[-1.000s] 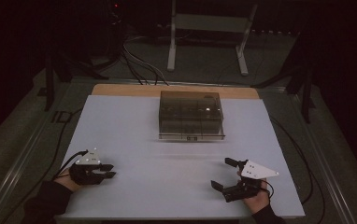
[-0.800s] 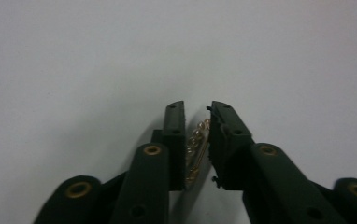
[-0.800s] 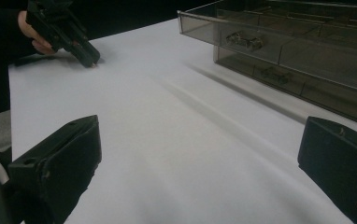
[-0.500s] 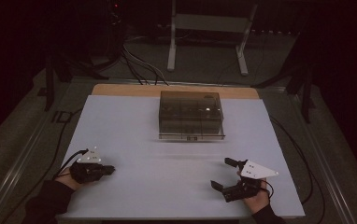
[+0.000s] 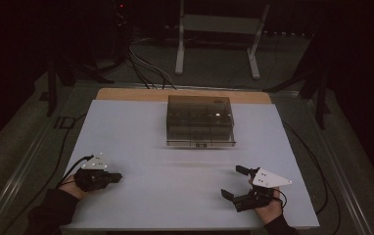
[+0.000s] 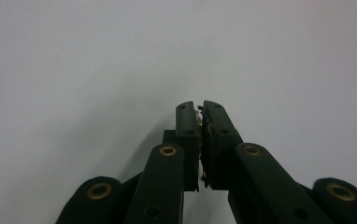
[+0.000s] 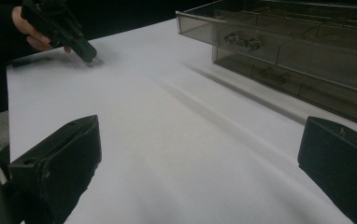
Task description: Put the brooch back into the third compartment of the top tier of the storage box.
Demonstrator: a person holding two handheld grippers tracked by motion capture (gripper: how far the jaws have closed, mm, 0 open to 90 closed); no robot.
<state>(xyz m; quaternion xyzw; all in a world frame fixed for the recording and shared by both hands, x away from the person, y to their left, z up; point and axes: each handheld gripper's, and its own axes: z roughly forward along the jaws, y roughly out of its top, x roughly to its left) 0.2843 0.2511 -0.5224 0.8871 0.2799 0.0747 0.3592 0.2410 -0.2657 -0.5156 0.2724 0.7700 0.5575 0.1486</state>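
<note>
**Ana:** Fingers on the left gripper [image 6: 200,116] are pressed together, with a tiny pale scrap showing in the slit between the tips. I can't tell what it is, or whether it is a thing at all and not part of the pads.

**Ben:** And its place?

**Ana:** Low over the white surface [image 5: 175,147] at the near left corner, tips angled down at the sheet. Compared with a second ago, it has slid a little nearer the person and tipped downward; the grey plate on top sits at a different slant now.

**Ben:** The right gripper [image 5: 239,183]?

**Ana:** Fingers spread wide, nothing between them. It has stayed put at the near right corner over that same second, pointing across the surface toward the left one.

**Ben:** So where is the thing they're working toward?

**Ana:** The smoky clear box [image 5: 199,120] stands at the far middle of the surface, well apart from both grippers. In the right gripper view its compartments [image 7: 279,51] hold small clear pieces, too blurred to name.

**Ben:** What does the left shift mean?

**Ana:** My guess is that the left is settling at the surface, either setting down or picking up something very small. Nothing has yet gone toward the box, so the work looks barely begun.
</note>
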